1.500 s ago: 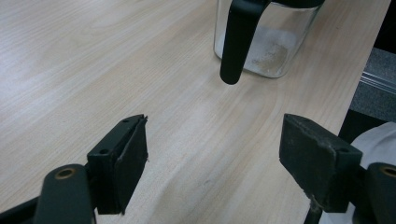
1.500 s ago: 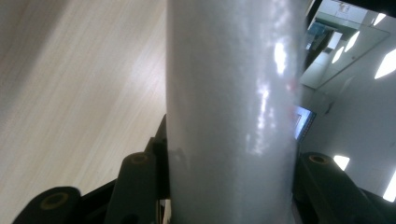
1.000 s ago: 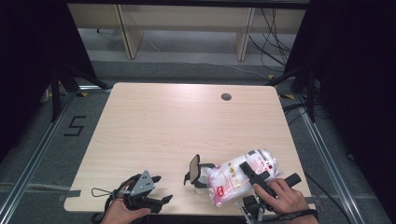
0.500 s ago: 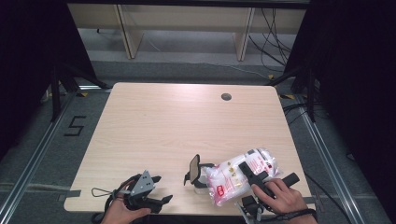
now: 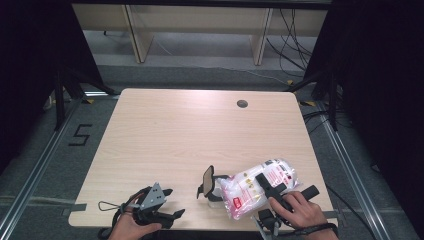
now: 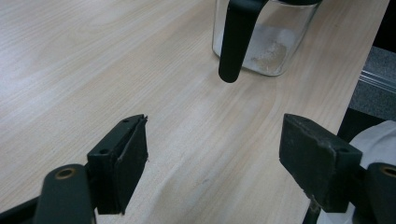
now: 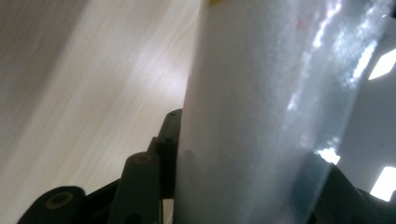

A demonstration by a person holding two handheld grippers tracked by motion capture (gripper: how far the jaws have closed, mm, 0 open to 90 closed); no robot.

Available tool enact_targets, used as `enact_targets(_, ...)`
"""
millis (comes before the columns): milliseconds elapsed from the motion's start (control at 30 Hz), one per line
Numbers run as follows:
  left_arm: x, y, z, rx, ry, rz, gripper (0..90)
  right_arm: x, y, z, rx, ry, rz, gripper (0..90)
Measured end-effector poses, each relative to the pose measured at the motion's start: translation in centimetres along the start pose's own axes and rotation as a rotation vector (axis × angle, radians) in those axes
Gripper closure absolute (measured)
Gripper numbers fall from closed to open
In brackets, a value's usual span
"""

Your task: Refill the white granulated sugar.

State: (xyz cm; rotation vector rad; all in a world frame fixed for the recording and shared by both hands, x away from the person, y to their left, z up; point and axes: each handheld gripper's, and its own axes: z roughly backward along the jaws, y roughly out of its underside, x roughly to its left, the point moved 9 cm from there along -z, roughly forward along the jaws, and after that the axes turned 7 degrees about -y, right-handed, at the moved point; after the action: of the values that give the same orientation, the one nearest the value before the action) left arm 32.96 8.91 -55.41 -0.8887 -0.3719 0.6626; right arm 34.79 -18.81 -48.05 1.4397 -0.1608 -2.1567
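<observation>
White-filled bag [image 5: 255, 187] sits between right tool [image 5: 267, 187] pads — seemingly gripped.

right tongs [image 5: 264, 186] gripping bag [image 5: 250, 192] | jar [image 5: 214, 187] beside | left tongs [image 5: 172, 202] apart

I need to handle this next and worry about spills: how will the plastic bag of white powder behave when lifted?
The bag probably sags: its clear film bulges around the right claw clamping it. It looks full, so likely heavy for its size. The glossy film may slip, and tilted toward the glass jar, the powder would likely shift.
</observation>
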Motion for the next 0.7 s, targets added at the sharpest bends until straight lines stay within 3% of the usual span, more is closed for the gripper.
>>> enact_targets(67,0.2,0.1,0.1,0.007,-0.013,-0.018,23.4,-0.2,-0.1,0.2,-0.004,0.007,0.01,60.5)
enact_targets(100,0.2,0.1,0.1,0.01,-0.008,-0.018,23.4,-0.5,-0.1,0.3,-0.009,0.006,0.053,60.8)
enact_targets(133,0.3,0.0,0.1,0.004,0.002,-0.04,23.4,-0.6,-0.1,0.4,-0.014,0.012,0.044,60.8)
enact_targets(167,0.3,0.0,0.1,0.003,0.0,-0.038,23.4,-0.4,-0.1,0.6,-0.01,0.01,0.013,61.0)
enact_targets(300,0.1,-0.1,0.1,-0.009,0.001,-0.025,23.4,-0.6,0.1,1.0,-0.002,0.01,0.03,61.1)
enact_targets(333,0.0,0.0,0.1,0.0,0.002,-0.001,23.4,-0.7,0.2,1.1,0.003,0.011,0.031,61.2)
enact_targets(400,0.2,0.0,0.1,0.009,0.0,-0.035,23.4,-0.9,0.3,1.3,0.009,0.021,0.041,61.2)
enact_targets(433,0.1,0.1,0.1,0.009,0.002,-0.023,23.4,-1.3,0.3,1.4,0.012,0.018,0.095,61.2)
enact_targets(467,0.0,0.1,0.1,0.002,0.001,-0.006,23.4,-1.5,0.3,1.7,0.014,0.018,0.109,61.2)
enact_targets(500,0.0,0.1,0.1,0.003,0.001,-0.009,23.4,-1.5,0.2,1.8,0.005,0.023,0.098,61.3)
enact_targets(533,0.1,0.1,0.1,0.011,0.001,-0.009,23.4,-1.4,0.1,2.0,0.005,0.021,0.055,61.3)
enact_targets(600,0.0,0.0,0.1,0.003,0.001,-0.001,23.4,-1.7,-0.1,2.2,0.0,0.023,0.097,61.3)
enact_targets(633,0.2,0.1,0.1,0.008,-0.008,-0.017,23.4,-1.9,-0.1,2.4,0.005,0.013,0.121,61.3)
enact_targets(700,0.1,0.0,0.1,0.003,-0.008,-0.009,23.4,-1.8,-0.2,2.6,0.003,0.003,0.135,61.3)
